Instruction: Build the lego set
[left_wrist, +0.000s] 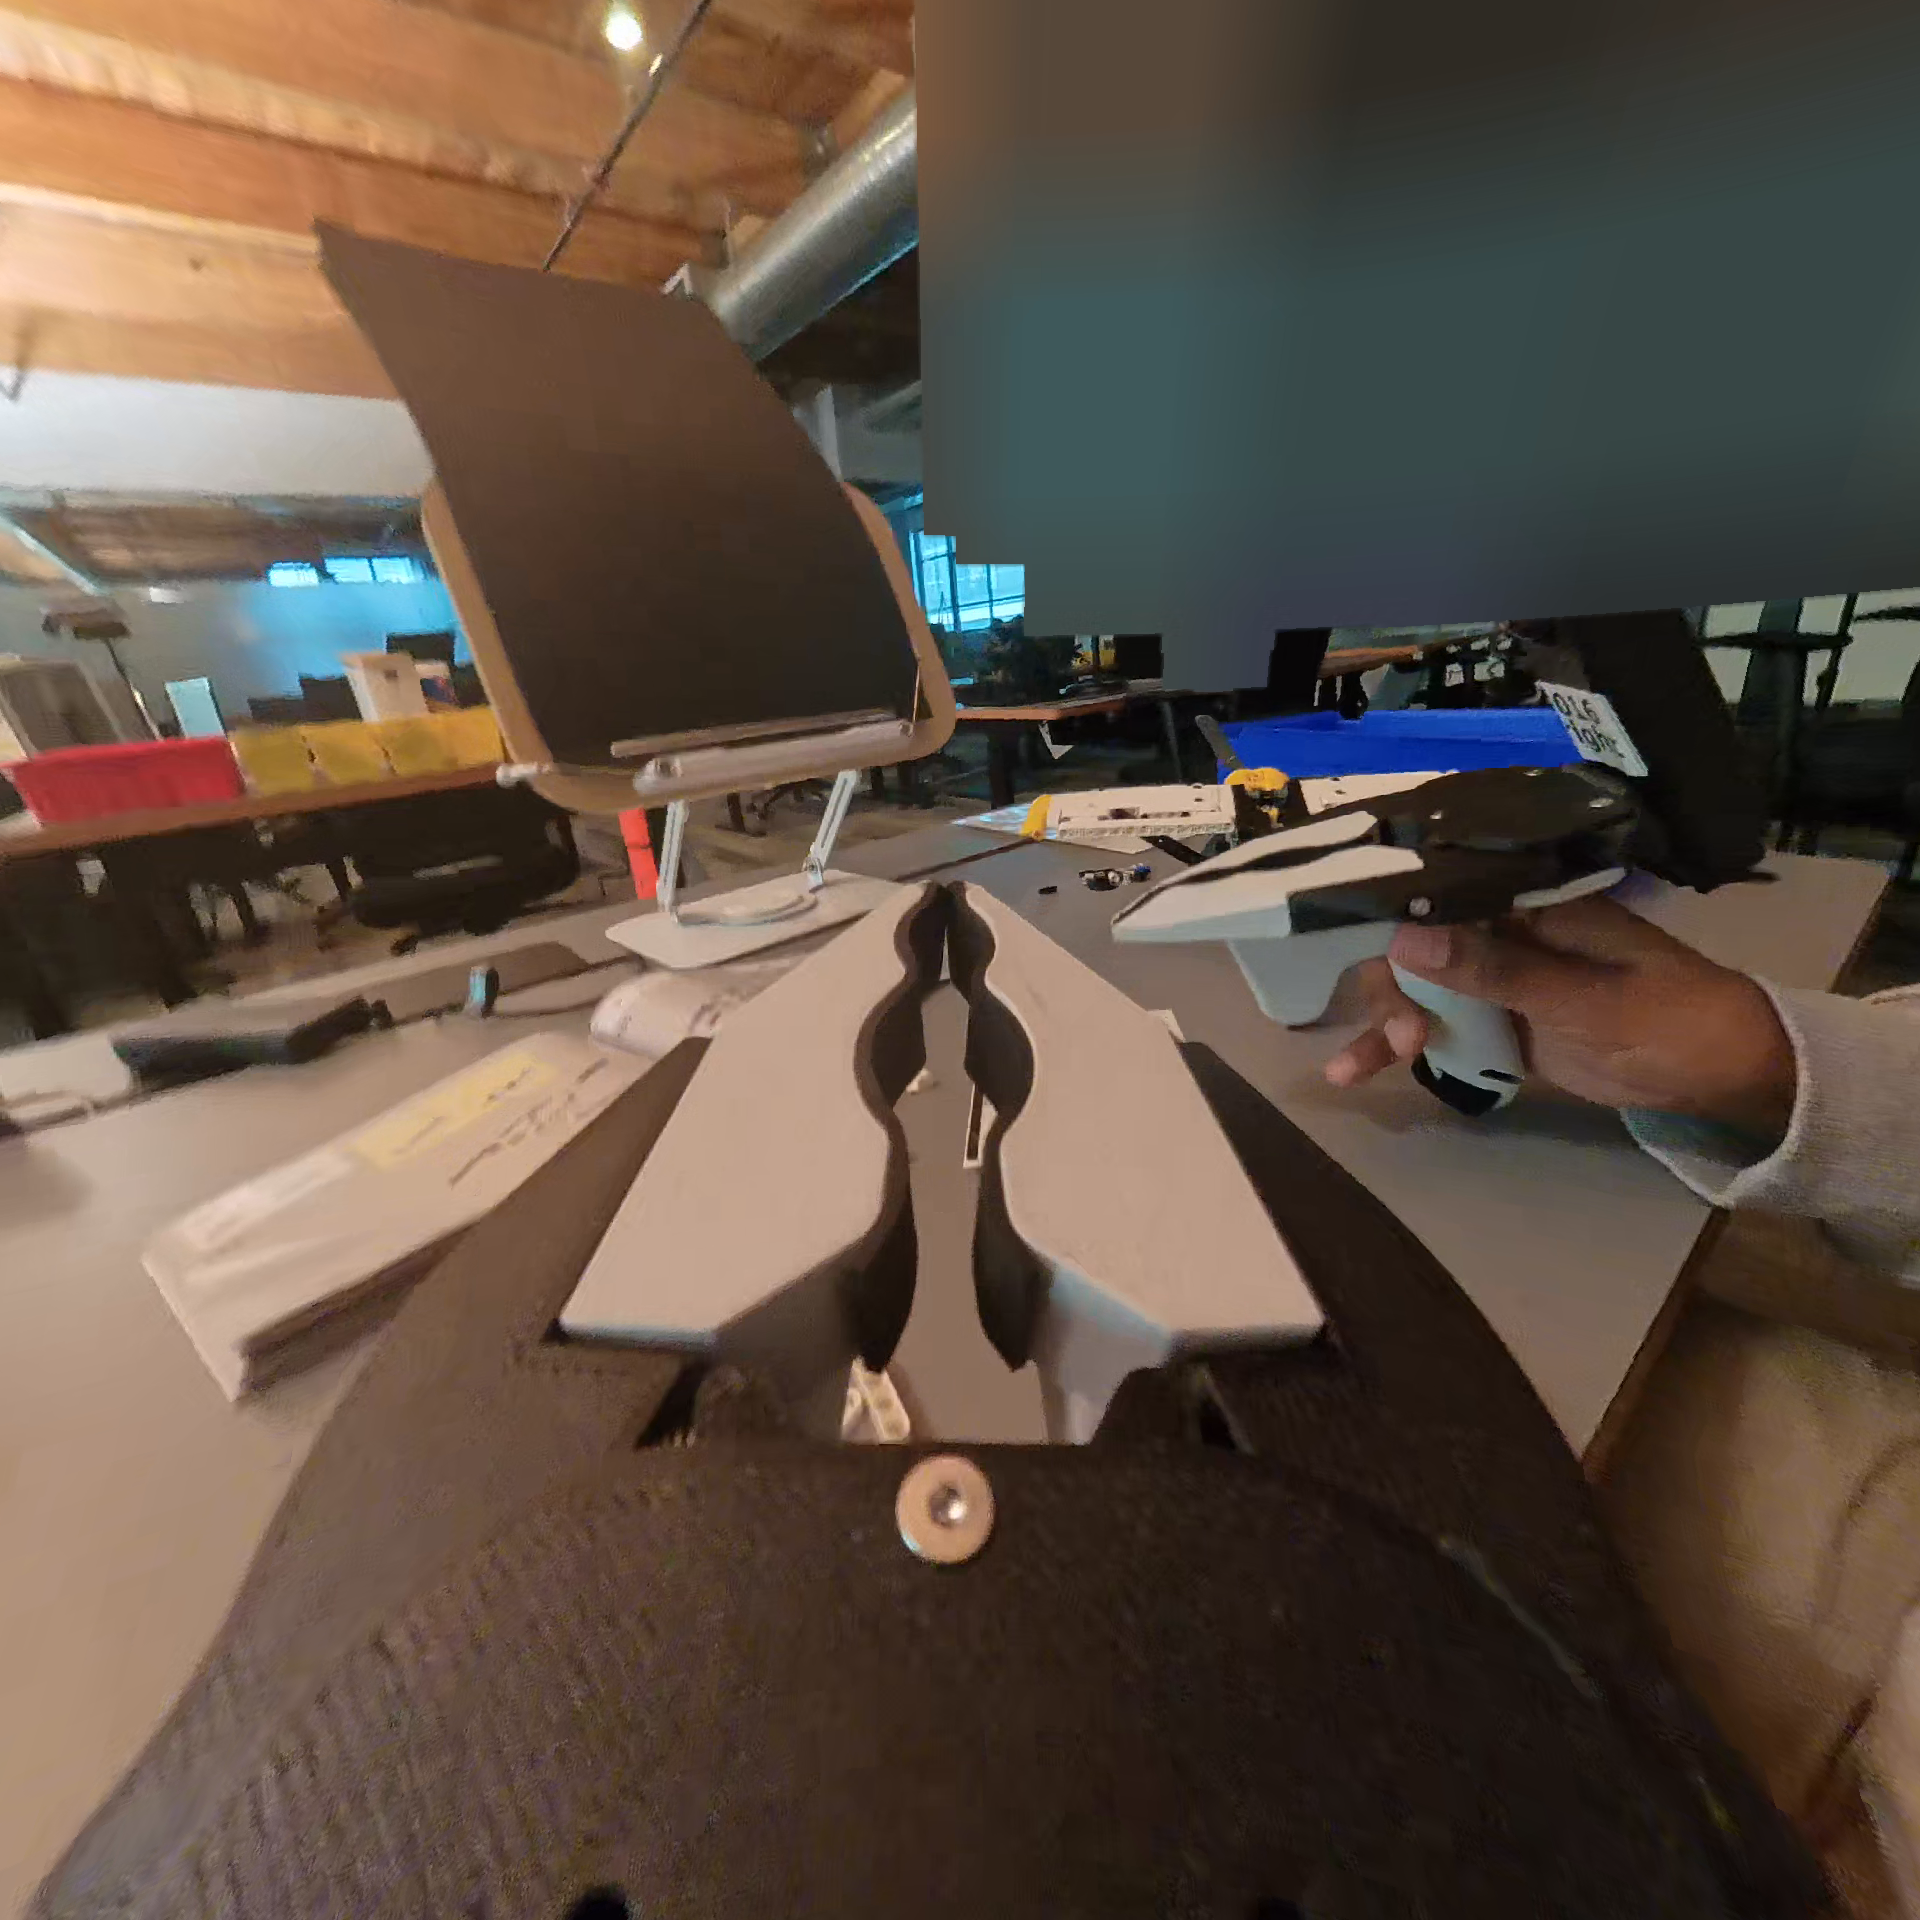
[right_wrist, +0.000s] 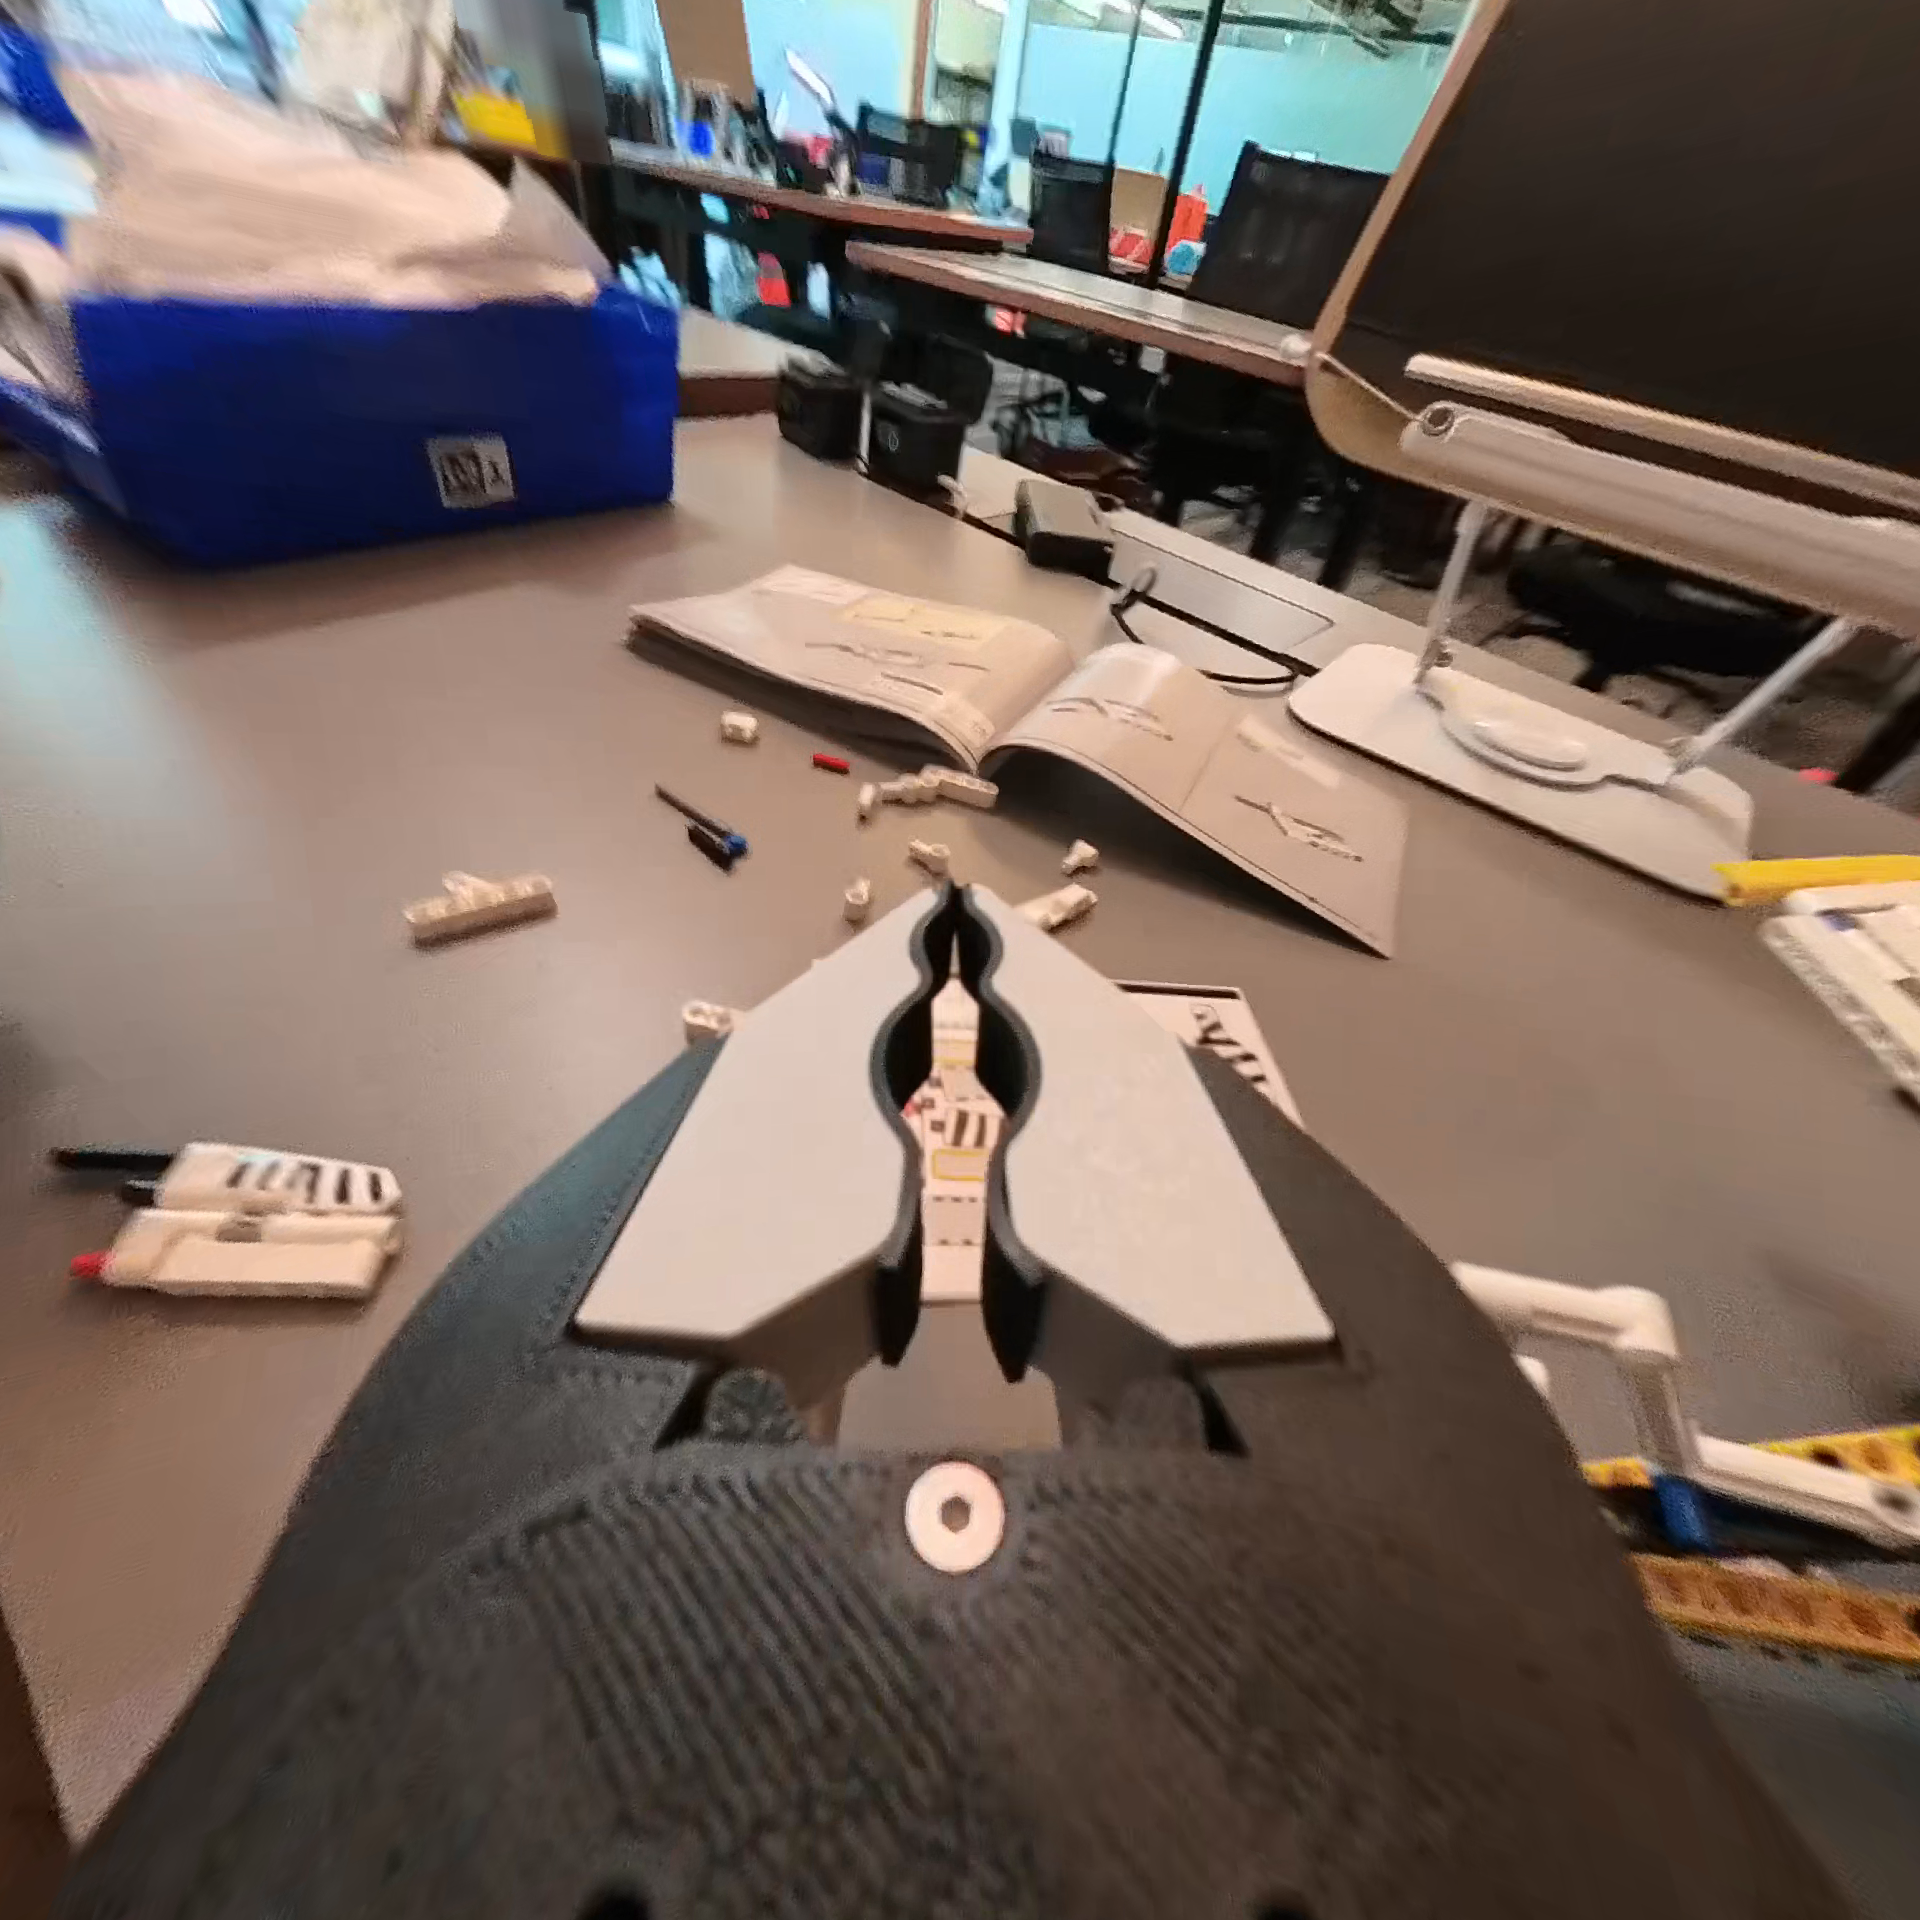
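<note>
My left gripper (left_wrist: 945, 896) is shut above the grey table (left_wrist: 1455, 1174), its tips touching. My right gripper (right_wrist: 954, 896) is also shut, low over the table (right_wrist: 312, 779) above a sticker sheet (right_wrist: 1231, 1039). It also shows in the left wrist view (left_wrist: 1132, 920), held by a hand (left_wrist: 1558, 997), fingers together. Small white Lego pieces (right_wrist: 1060, 906) lie scattered just ahead of its tips. A white beam (right_wrist: 478, 906), a black axle with a blue pin (right_wrist: 712, 831) and a red pin (right_wrist: 829, 762) lie farther left. Two white sub-assemblies (right_wrist: 260, 1216) sit at the left. A part-built white and yellow model (left_wrist: 1143, 810) lies at the back.
An open instruction booklet (right_wrist: 1039, 686) lies mid-table, also in the left wrist view (left_wrist: 395, 1174). A tablet on a stand (left_wrist: 644, 540) is behind it. A blue bin (right_wrist: 364, 416) stands far left. A white and yellow assembly (right_wrist: 1621, 1351) sits at the lower right. My right fingertips sit around 15 centimeters from my left ones.
</note>
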